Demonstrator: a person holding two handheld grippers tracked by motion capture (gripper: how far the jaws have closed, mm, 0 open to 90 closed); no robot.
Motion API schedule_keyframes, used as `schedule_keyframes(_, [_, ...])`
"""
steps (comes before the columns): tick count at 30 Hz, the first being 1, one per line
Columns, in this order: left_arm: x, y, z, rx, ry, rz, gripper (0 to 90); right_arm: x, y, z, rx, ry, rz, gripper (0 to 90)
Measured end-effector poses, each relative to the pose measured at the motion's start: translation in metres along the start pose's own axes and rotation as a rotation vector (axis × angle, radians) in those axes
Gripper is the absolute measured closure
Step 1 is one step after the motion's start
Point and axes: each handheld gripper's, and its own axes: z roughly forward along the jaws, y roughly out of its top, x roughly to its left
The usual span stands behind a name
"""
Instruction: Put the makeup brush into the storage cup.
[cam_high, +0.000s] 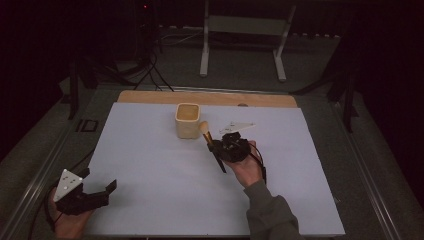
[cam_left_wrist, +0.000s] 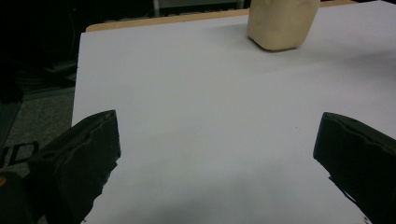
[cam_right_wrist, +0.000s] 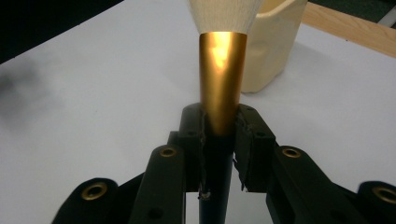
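A makeup brush (cam_right_wrist: 222, 88) is pinched between the jaws of the right gripper (cam_right_wrist: 219, 135), the pads being pressed on the lower end of its gold ferrule where the black handle begins; in the high view the brush (cam_high: 212, 145) is seen held just to the right of the cream cup (cam_high: 188, 120), its pale bristle head raised near the cup's rim and its handle slanting down and away from the cup; the brush is judged to be light and stiff along ferrule and handle, while the bristle tuft is soft and easily splayed, so it is best left untouched; the polished metal ferrule is likely to be slippery, and the grip at its junction with the handle is judged sound, though a tilt or slide within the pads could be provoked by a sideways knock against the cup; the cup itself appears rigid and open-topped, standing upright on the white surface (cam_high: 165, 170); the left gripper (cam_high: 100, 190) is held well away from the cup, near the surface's front left corner, its jaws spread wide with nothing between them.
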Motion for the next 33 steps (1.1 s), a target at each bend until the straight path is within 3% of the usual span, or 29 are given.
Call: schedule_keyframes(33, [0.000, 0.000, 0.000, -0.003, -0.002, 0.001, 1.8, -0.001, 0.014, 0.008, -0.069, 0.006, 0.013, 74.0])
